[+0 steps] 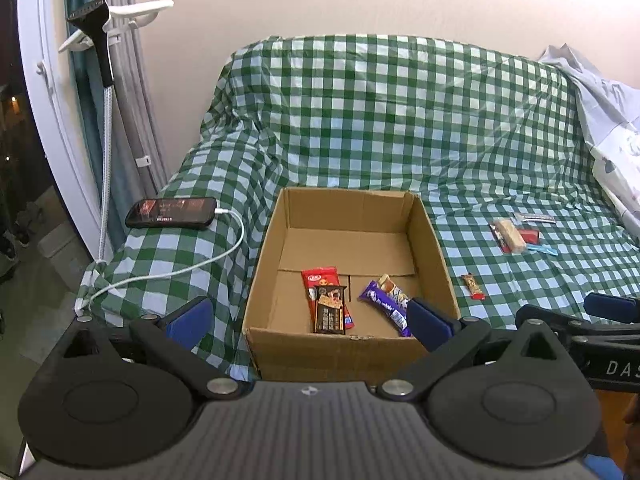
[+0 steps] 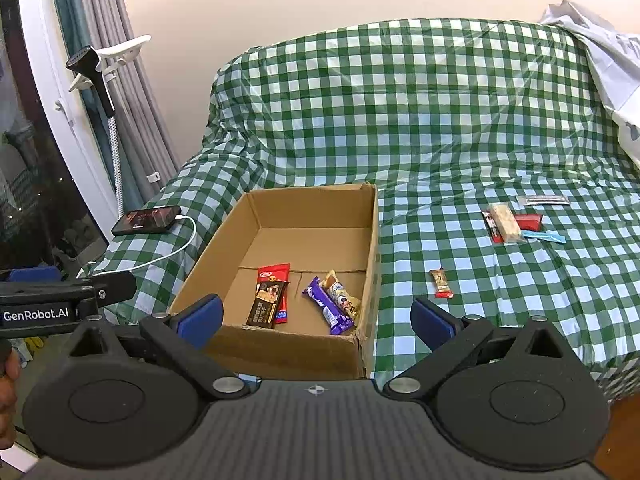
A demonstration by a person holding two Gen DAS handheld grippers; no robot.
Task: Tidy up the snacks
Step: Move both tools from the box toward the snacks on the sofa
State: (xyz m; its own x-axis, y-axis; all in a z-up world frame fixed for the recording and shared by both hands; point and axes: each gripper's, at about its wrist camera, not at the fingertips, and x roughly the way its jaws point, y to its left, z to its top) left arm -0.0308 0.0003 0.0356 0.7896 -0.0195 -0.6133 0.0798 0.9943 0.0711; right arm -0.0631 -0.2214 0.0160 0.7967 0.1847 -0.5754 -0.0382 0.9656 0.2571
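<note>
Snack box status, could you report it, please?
Left gripper, right gripper open, empty. Cardboard box holds four snacks; small bar and pile outside. Nothing blocking.

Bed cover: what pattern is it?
Green and white checks on the bed cover, clearest in the right wrist view.

A charging phone [image 1: 171,212] lies on the green-checked cloth [image 1: 380,120].

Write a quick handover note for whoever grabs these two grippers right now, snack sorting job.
Left gripper: open, empty, above the box's near edge.
Right gripper: open, empty, at the box's near right corner.
Done: four bars lie in the cardboard box, red wrapper under a dark bar, purple bar beside a pale one.
Left: small bar on the checked cloth right of the box, and a cluster of snacks farther right.
</note>
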